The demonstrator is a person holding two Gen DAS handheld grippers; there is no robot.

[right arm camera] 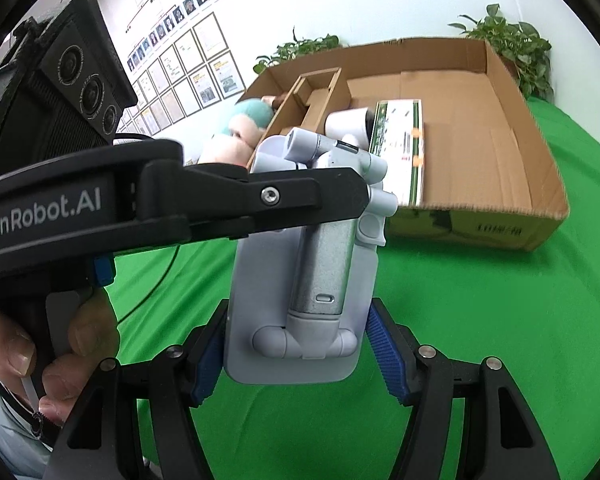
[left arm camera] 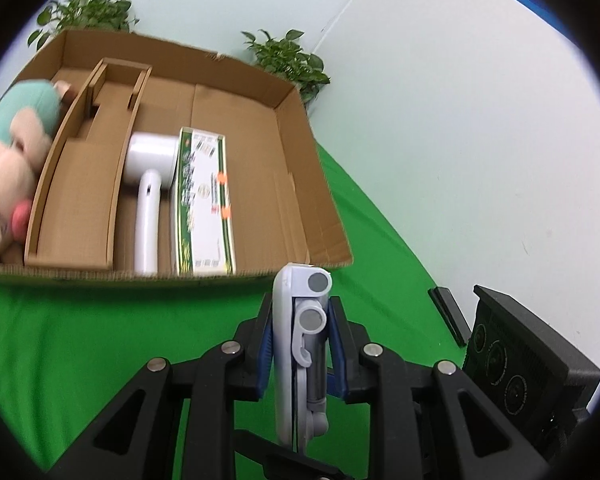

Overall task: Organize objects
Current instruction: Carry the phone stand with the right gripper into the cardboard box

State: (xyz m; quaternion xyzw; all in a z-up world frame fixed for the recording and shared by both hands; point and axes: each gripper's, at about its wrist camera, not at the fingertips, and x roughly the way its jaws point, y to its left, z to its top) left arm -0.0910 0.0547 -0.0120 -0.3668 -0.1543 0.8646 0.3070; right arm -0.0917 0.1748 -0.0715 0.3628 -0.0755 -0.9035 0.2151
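Note:
A white and grey folding phone stand [left arm camera: 296,320] hangs above the green cloth, gripped from two sides. My left gripper [left arm camera: 300,344] is shut on its thin edges, blue pads pressing either side. In the right wrist view my right gripper [right arm camera: 296,356] is shut on the stand's flat base plate [right arm camera: 292,364], while the left gripper [right arm camera: 340,192] crosses from the left and clamps the stand's upper part. Beyond it, an open cardboard box [left arm camera: 292,92] holds a white hair dryer [left arm camera: 148,200], a green-and-white carton [left arm camera: 206,200] and a plush toy [left arm camera: 16,148].
A green cloth [left arm camera: 100,340] covers the table. The box [right arm camera: 540,184] has cardboard dividers [left arm camera: 100,152] on its left side and bare floor on its right. Potted plants [left arm camera: 288,56] stand behind it by the white wall. A hand [right arm camera: 60,348] holds the left gripper's handle.

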